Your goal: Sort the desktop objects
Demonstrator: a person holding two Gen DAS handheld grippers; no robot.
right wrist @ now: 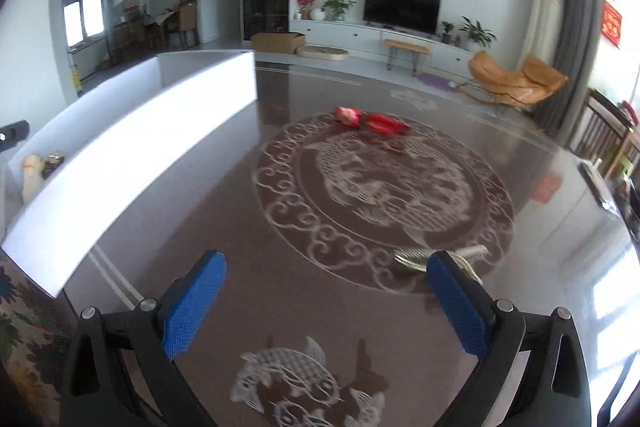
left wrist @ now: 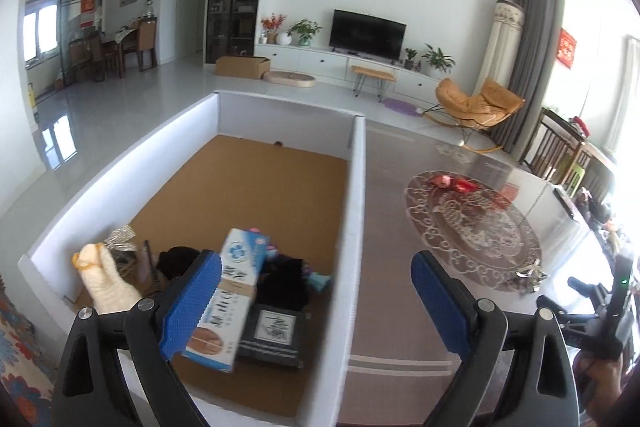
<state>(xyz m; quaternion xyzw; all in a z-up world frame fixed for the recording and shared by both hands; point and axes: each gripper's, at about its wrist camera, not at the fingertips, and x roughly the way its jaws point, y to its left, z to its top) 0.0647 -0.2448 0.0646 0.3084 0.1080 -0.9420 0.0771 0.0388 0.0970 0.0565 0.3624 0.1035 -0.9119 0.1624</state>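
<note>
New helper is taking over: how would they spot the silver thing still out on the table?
Start at the big round pattern on the brown table. On its near edge, beside the right gripper, lies the silver comb-like thing. Unlike the red items at the far edge, it is metallic.

Glossy brown tabletop [right wrist: 224,219] with pale etched scrollwork mirrors the room. At left, a matt white cardboard box [left wrist: 356,195] with a dull brown corrugated floor. Inside it, a printed paper carton [left wrist: 232,303] and a knitted cream cloth toy [left wrist: 102,279]. Blue pads [right wrist: 192,307] look rough, dimpled rubber on black plastic.
</note>
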